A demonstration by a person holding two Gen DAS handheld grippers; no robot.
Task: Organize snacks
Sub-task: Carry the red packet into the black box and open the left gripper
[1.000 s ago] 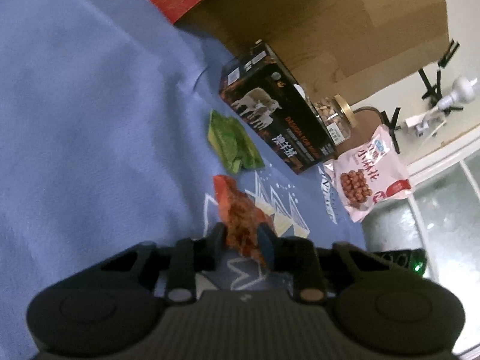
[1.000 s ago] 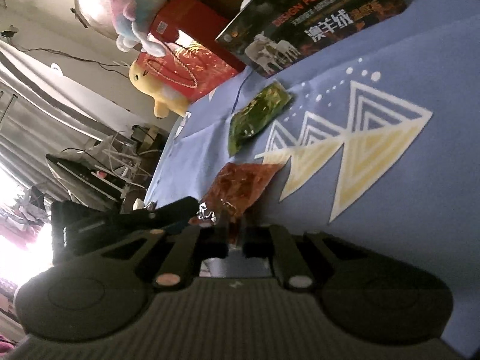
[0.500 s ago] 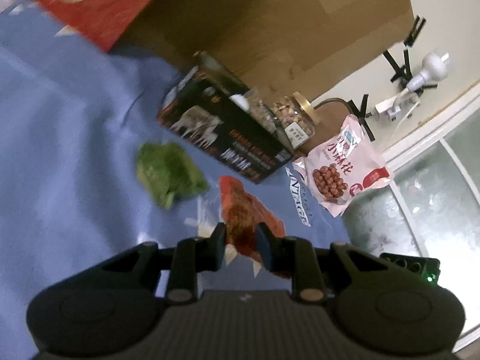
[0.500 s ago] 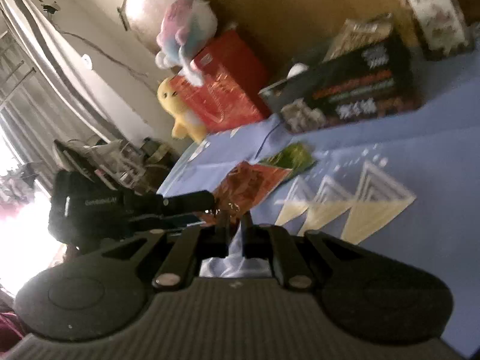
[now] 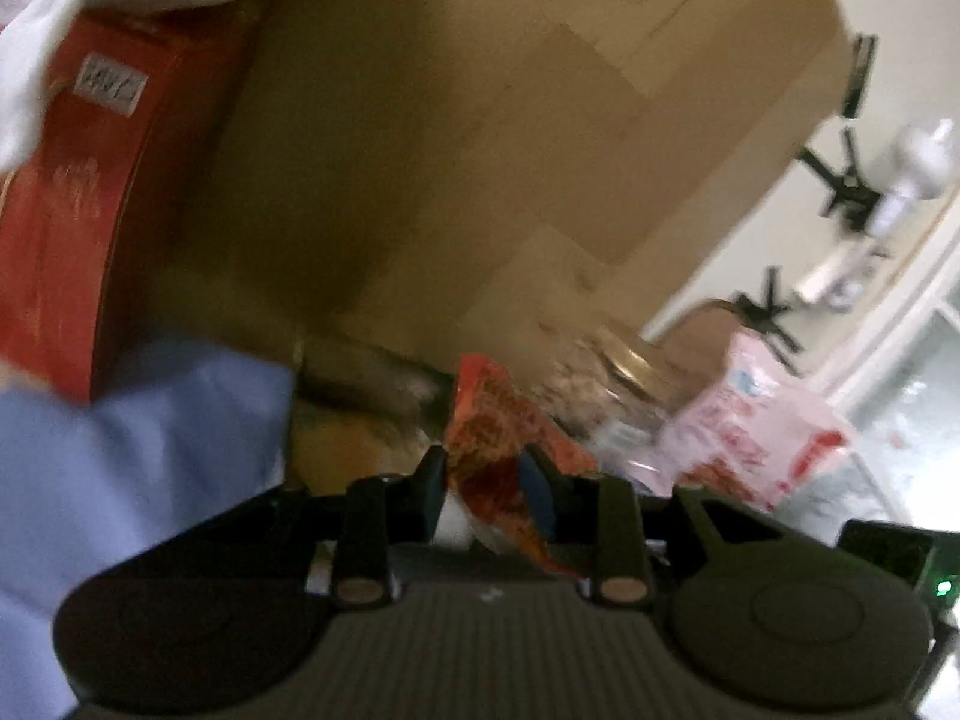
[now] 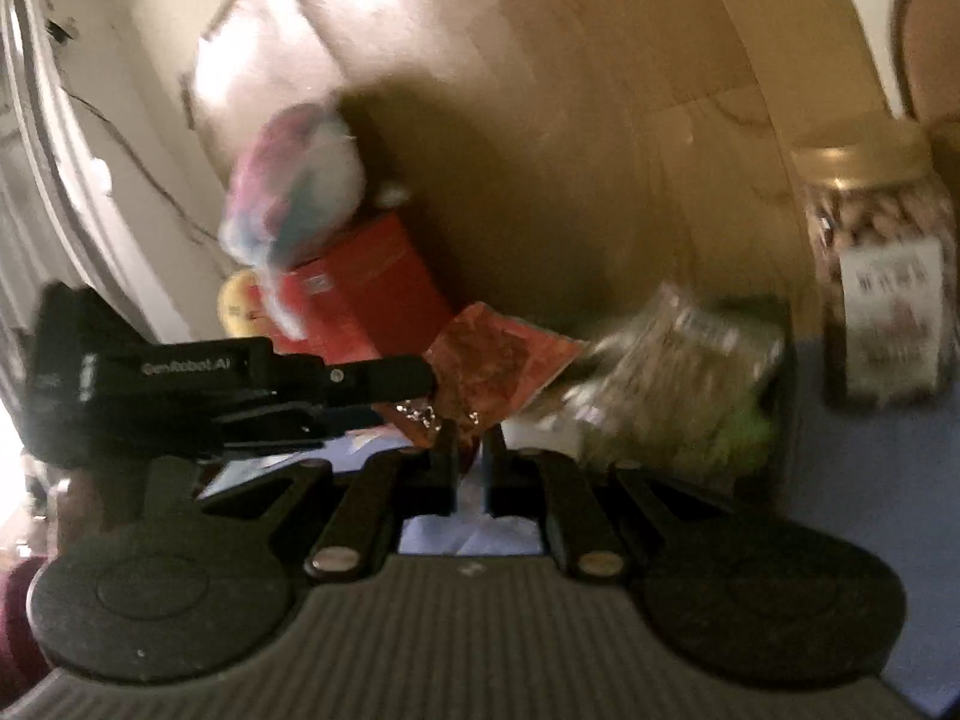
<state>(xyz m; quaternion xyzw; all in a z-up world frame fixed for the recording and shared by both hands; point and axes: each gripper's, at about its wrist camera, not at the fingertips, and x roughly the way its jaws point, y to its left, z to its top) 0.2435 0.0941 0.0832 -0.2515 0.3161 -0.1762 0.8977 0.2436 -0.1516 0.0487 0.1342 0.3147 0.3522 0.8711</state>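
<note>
My left gripper point(image 5: 487, 483) is shut on an orange-red snack packet point(image 5: 501, 426) and holds it in the air. My right gripper point(image 6: 471, 450) is shut on the near corner of the same packet point(image 6: 492, 360), and the left gripper point(image 6: 396, 381) shows at that view's left, gripping its far side. Behind the packet stands an open box point(image 6: 672, 384) with bagged snacks inside. A pink snack bag point(image 5: 756, 438) and a nut jar point(image 6: 882, 264) stand to the right. Both views are blurred.
A big cardboard box point(image 5: 480, 150) fills the background. A red gift box point(image 5: 66, 228) with a plush toy point(image 6: 294, 192) on top stands at the left. The blue cloth point(image 5: 120, 468) covers the surface below.
Both grippers have lifted the orange-red packet off the blue cloth and carried it up and toward the box at the back. The green packet has dropped out of view.
</note>
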